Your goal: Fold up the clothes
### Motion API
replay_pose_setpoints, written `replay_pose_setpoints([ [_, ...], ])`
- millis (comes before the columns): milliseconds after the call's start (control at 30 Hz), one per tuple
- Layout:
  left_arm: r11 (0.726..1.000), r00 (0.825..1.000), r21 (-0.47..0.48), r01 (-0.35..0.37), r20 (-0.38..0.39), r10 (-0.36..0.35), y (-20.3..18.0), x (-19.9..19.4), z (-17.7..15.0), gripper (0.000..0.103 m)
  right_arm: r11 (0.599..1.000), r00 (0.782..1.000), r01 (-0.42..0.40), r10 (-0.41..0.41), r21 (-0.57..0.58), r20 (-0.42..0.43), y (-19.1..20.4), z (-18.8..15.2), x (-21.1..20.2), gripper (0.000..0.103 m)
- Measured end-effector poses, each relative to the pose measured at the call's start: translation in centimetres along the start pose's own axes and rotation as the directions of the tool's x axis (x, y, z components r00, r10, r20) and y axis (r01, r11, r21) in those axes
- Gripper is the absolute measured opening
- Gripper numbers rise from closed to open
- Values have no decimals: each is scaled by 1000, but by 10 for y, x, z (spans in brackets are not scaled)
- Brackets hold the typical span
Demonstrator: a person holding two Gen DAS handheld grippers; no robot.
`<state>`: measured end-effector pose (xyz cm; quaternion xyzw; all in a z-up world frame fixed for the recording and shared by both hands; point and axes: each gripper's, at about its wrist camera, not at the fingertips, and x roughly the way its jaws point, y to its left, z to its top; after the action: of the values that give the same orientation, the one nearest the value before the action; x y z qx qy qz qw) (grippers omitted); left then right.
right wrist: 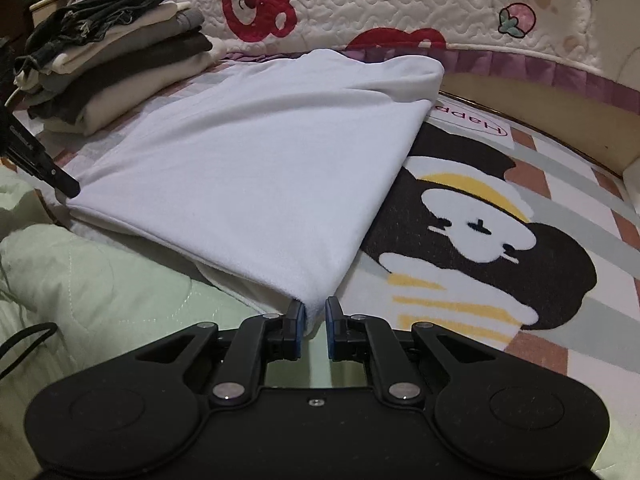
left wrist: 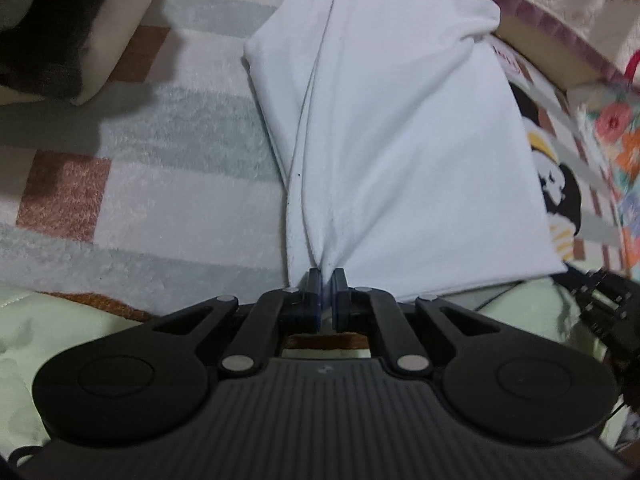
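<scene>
**Both grippers at the near hem of a half-folded white garment**

Left gripper (left wrist: 327, 280), seen from its own wrist camera, is clenched on the near edge of the white garment (left wrist: 384, 140); cloth is pinched between the blue pads and creases fan out from the grasp. The garment runs away from the gripper across the checked blanket (left wrist: 120, 184), narrowed into a long panel with one side already turned over, a lengthwise overlap showing left of centre. Part of the right gripper (left wrist: 600, 296) shows at the right edge, near the garment's other near corner. A stack of dark and cream cloth sits at the upper left, blurred.

Right wrist view: the right gripper (right wrist: 316, 316) has its jaws slightly apart, and the near corner of the white garment (right wrist: 256, 168) lies between the blue pads, against the left pad and clear of the right one. It is not clamped; whether it is closing or letting go cannot be told. The garment lies flat and layered on the cartoon-print rug (right wrist: 480, 240), its near edge overlapping the pale green quilt (right wrist: 100, 280). The left gripper (right wrist: 60, 182) tip touches the far-left corner. A pile of folded clothes (right wrist: 112, 72) stands behind, to the left.

Assessment: several items appear finished and stacked. This garment looks folded lengthwise; the crosswise folds and placing on the pile remain, in my judgement.
</scene>
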<state>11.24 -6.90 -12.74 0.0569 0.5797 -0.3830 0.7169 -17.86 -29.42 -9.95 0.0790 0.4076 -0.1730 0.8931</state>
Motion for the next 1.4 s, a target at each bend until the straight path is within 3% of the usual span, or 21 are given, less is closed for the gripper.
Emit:
replay_pose_setpoints([
  [67, 999, 1000, 28, -24, -4, 24, -1, -2, 1, 5, 1000, 1000, 2, -2, -2, -27, 0, -1, -1, 10],
  [133, 985, 996, 148, -84, 8, 84, -11, -6, 0, 14, 1000, 996, 27, -27, 5, -80, -5, 0, -4, 3],
  [200, 937, 980, 289, -196, 16, 199, -23, -11, -1, 33, 999, 995, 33, -31, 22, -93, -15, 9, 1, 3],
  [300, 937, 986, 306, -167, 25, 167, -27, -31, 14, 36, 998, 999, -12, 15, 54, -43, -35, 34, 22, 12],
  [367, 946, 989, 292, -140, 81, 121, -36, -43, 40, 41, 996, 999, -43, 44, 73, -8, -49, 50, 36, 13],
  [433, 932, 980, 333, -146, 178, 90, -55, -48, 71, 46, 993, 997, -75, 73, 92, 27, -62, 66, 51, 17],
  [500, 898, 962, 407, -169, 265, 61, -78, -42, 109, 53, 988, 993, -107, 101, 110, 62, -75, 82, 65, 23],
  [567, 866, 956, 460, -199, 286, 68, -93, -22, 147, 56, 982, 987, -140, 128, 126, 98, -89, 99, 79, 32],
  [633, 838, 951, 482, -255, 282, 126, -104, 8, 184, 56, 975, 979, -172, 153, 140, 133, -102, 115, 94, 34],
  [700, 834, 945, 463, -300, 267, 191, -108, 45, 221, 56, 983, 982, -156, 144, 99, 124, -101, 126, 114, 34],
  [767, 850, 949, 444, -284, 259, 181, -106, 80, 251, 56, 988, 984, -141, 134, 57, 115, -101, 137, 134, 34],
  [867, 805, 923, 473, -358, 313, 226, -114, 123, 271, 56, 993, 988, -118, 118, -6, 103, -100, 154, 165, 37],
  [967, 803, 916, 476, -359, 345, 205, -120, 145, 289, 56, 993, 987, -115, 119, -41, 107, -101, 170, 181, 37],
  [1067, 788, 897, 481, -385, 395, 197, -126, 162, 306, 57, 994, 986, -107, 108, -9, 130, -115, 182, 194, 39],
  [1233, 831, 876, 400, -386, 441, 195, -115, 178, 334, 67, 993, 983, -110, 102, 38, 155, -126, 194, 209, 40],
  [1300, 851, 883, 388, -354, 439, 167, -109, 182, 341, 68, 994, 982, -103, 95, 40, 163, -126, 197, 213, 41],
  [1400, 867, 932, 453, -206, 361, 33, -109, 181, 348, 68, 995, 982, -99, 93, 27, 164, -125, 198, 215, 41],
])
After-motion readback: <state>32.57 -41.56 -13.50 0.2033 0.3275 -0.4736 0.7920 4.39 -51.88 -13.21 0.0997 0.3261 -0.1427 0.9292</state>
